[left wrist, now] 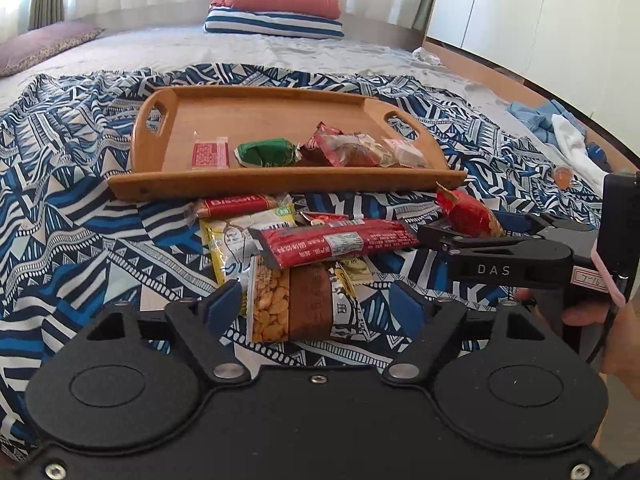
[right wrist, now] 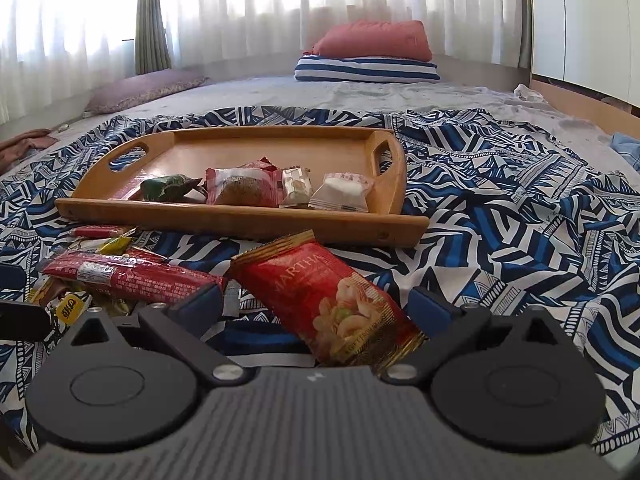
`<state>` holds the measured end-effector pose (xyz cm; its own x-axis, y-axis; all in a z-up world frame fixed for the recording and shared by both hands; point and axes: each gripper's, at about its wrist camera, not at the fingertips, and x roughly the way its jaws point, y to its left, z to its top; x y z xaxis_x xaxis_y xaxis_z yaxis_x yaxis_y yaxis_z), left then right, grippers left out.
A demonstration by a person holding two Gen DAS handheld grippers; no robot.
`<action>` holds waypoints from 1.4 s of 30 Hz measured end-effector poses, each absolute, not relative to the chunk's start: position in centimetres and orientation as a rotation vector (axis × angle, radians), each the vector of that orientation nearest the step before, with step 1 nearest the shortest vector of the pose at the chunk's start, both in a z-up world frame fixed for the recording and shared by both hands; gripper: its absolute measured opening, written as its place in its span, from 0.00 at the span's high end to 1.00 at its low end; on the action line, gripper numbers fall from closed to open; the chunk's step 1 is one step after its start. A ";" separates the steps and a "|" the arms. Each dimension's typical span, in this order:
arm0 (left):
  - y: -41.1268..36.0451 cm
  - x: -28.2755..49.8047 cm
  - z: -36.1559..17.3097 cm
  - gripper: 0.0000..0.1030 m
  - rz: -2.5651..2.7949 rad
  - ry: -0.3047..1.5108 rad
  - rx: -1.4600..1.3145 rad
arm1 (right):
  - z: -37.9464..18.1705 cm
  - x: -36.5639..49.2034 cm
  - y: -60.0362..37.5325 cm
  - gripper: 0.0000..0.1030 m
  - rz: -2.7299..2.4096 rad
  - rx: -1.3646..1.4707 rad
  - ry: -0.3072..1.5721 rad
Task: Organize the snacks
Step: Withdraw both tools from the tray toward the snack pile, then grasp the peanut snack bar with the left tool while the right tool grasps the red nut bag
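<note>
A wooden tray (left wrist: 280, 182) (right wrist: 240, 220) lies on the patterned cloth and holds several wrapped snacks, among them a green one (left wrist: 266, 152) (right wrist: 168, 187). A pile of snacks lies in front of it, with a long red bar (left wrist: 336, 242) (right wrist: 132, 278) on top. My left gripper (left wrist: 316, 304) is open around a peanut packet (left wrist: 272, 304). My right gripper (right wrist: 320, 306) (left wrist: 460, 226) is open around a red Martha nut packet (right wrist: 332, 300) (left wrist: 468, 214), whose lower end lies between the jaws.
The blue and white patterned cloth (left wrist: 80, 216) covers the grey bed (left wrist: 200, 46). Pillows (left wrist: 280, 12) are stacked at the far end. Light clothes (left wrist: 560, 128) and a small orange cup (left wrist: 562, 176) lie at the right edge.
</note>
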<state>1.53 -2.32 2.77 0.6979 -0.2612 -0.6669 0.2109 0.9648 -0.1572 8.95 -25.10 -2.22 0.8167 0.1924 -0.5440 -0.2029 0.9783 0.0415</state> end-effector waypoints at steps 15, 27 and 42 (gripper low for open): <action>-3.1 2.3 1.6 0.26 -0.225 0.789 -0.042 | -2.8 9.1 -25.2 0.00 0.216 -0.009 0.576; -3.8 1.9 1.3 0.40 -0.237 0.778 0.026 | -3.1 9.0 -25.3 0.00 0.216 -0.002 0.563; -2.9 1.1 2.0 0.51 -0.218 0.772 0.016 | -2.8 8.4 -24.5 0.03 0.171 -0.059 0.537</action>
<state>1.12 -2.91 2.00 0.6951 -0.1895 -0.6934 0.2010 0.9774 -0.0656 8.42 -24.47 -2.85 0.8454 0.1467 -0.5136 -0.1777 0.9840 -0.0114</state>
